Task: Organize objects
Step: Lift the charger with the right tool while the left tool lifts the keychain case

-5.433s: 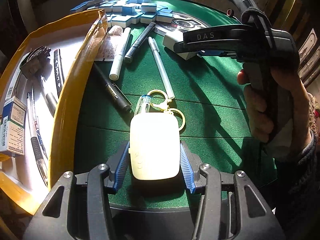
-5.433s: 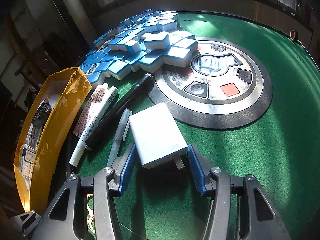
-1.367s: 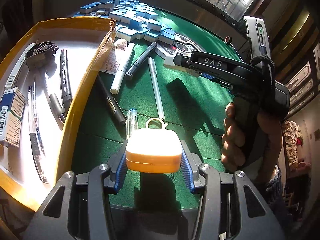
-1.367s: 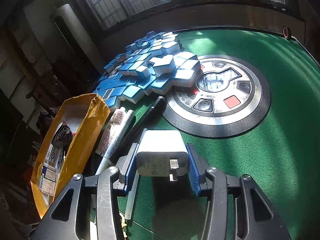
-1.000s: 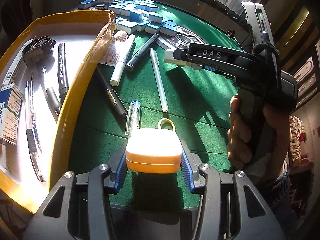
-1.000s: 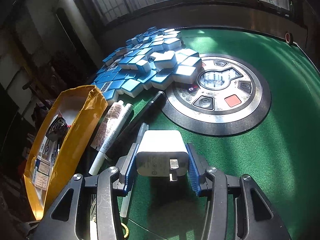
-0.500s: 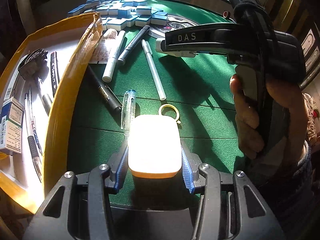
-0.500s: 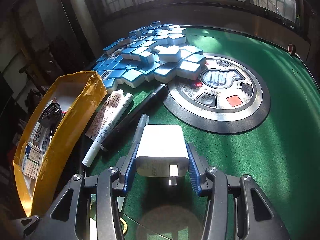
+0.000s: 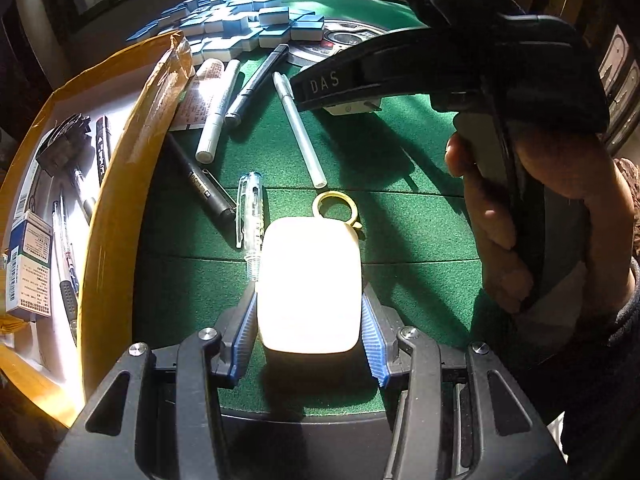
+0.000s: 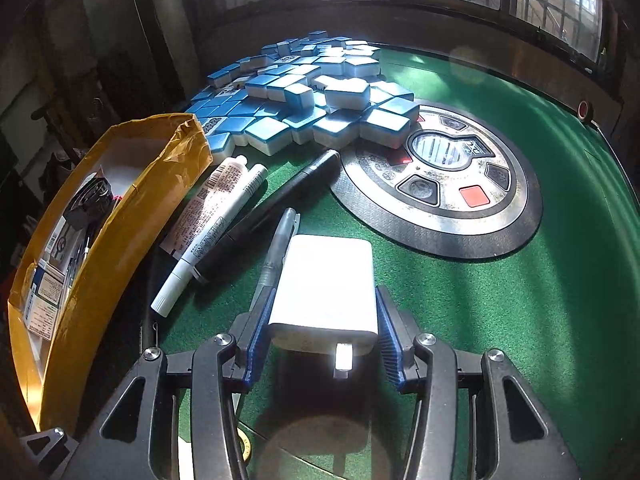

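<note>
My left gripper is shut on a cream rounded case, glaring in sunlight and held low over the green felt. Its yellow key ring shows just beyond. My right gripper is shut on a white charger plug, metal prong toward the camera. In the left wrist view a hand holds the right gripper at upper right, with the charger peeking out beneath it. The open yellow box of pens and small cartons stands to the left of both.
Loose on the felt lie a white marker, two black pens, a white gel pen and a clear pen. Blue mahjong tiles are piled behind them. The table's round control disc sits at centre right.
The left gripper has tipped down and sunk toward the felt, so the case shows its broad top instead of its orange edge. The right gripper has tilted likewise, charger still gripped.
</note>
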Available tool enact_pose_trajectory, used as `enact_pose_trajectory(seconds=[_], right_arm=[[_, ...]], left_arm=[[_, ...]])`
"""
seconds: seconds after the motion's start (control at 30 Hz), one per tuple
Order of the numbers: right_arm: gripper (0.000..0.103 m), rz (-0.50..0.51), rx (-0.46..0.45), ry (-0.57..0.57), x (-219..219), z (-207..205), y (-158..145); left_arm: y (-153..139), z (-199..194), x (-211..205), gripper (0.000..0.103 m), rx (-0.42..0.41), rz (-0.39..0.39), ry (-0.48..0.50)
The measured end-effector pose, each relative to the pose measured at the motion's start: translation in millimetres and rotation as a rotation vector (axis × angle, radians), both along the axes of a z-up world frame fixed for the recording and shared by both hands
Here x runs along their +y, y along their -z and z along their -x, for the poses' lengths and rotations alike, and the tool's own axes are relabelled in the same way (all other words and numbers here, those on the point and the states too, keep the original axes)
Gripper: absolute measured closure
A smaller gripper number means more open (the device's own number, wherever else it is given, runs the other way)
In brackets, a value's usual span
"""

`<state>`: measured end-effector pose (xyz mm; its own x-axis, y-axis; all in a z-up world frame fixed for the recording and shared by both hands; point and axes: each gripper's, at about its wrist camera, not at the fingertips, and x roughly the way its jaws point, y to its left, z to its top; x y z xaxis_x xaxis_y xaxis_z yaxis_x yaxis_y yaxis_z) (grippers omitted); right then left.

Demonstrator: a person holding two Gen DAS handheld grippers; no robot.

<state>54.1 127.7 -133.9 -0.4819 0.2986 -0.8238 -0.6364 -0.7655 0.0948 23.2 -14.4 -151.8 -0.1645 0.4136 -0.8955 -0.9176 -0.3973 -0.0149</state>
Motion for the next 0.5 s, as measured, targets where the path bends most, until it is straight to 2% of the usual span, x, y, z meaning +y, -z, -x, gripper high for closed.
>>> enact_pose_trajectory(seconds=[0.27, 0.43, 0.5], right_arm=[[0.058, 0.022, -0.002, 0.004, 4, 3, 9], [0.055, 0.011, 0.000, 0.002, 5, 7, 10], [0.061, -0.016, -0.018, 0.005, 3, 8, 10]], left_arm=[[-11, 6, -2, 0.058, 0.009, -0.049, -0.011], [-11, 8, -1, 0.058, 0.006, -0.047, -0.008], [-10, 8, 0, 0.058, 0.006, -0.046, -0.010]])
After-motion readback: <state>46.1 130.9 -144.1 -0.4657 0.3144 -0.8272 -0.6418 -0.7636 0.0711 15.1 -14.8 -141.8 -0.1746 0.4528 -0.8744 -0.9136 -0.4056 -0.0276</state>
